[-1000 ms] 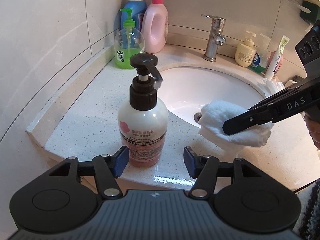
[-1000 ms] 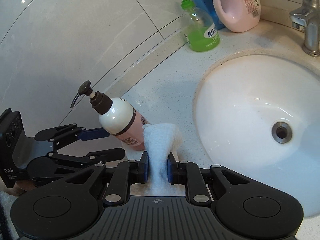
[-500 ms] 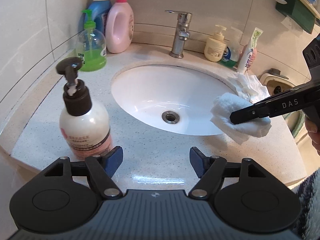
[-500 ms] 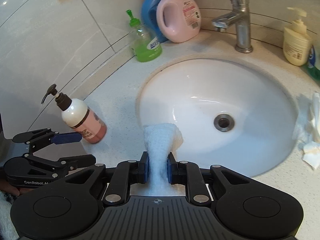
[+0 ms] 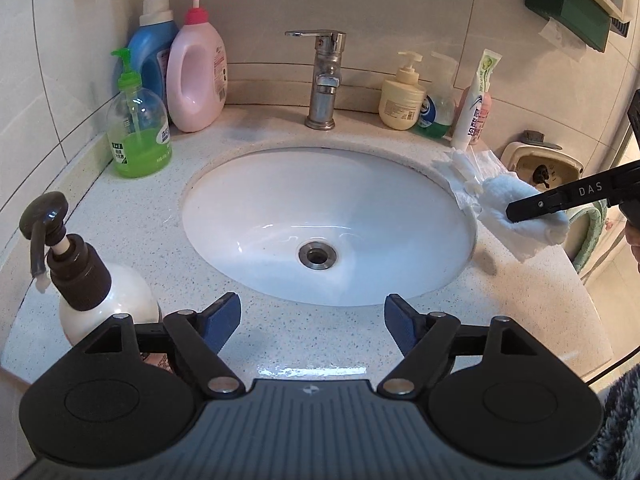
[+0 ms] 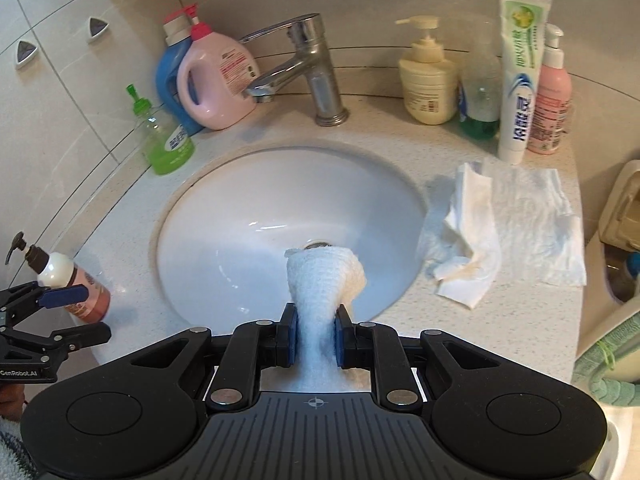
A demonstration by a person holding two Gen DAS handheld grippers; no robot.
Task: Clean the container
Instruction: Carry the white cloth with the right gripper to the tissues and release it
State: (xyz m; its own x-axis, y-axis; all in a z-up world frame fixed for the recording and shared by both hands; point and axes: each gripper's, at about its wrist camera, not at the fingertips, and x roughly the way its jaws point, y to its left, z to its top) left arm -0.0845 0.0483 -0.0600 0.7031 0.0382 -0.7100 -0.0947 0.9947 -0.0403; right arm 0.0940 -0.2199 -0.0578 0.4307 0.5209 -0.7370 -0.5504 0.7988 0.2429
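Note:
The pump bottle [image 5: 104,300], white with a black pump and a pink label, stands upright on the counter at the lower left of the left wrist view. It is just outside the left finger of my left gripper [image 5: 312,316]. That gripper's jaws are opening and hold nothing; only counter shows between them. My right gripper [image 6: 316,336] is shut on a white cloth [image 6: 324,276], which hangs over the near edge of the basin. The left wrist view shows the cloth [image 5: 508,196] at the basin's right rim. In the right wrist view the bottle [image 6: 76,284] is beside the left gripper [image 6: 92,314].
A white sink basin [image 5: 280,200] with a drain fills the middle, the faucet [image 5: 324,80] behind it. Green soap [image 5: 138,128] and a pink jug [image 5: 196,80] stand back left, a cream pump bottle [image 5: 402,96] and toothpaste [image 5: 476,104] back right. Crumpled tissues [image 6: 500,224] lie right of the basin.
My left gripper let go of the pump bottle, widened and swung right, leaving the bottle standing at its left. My right gripper carried the cloth rightward across the basin.

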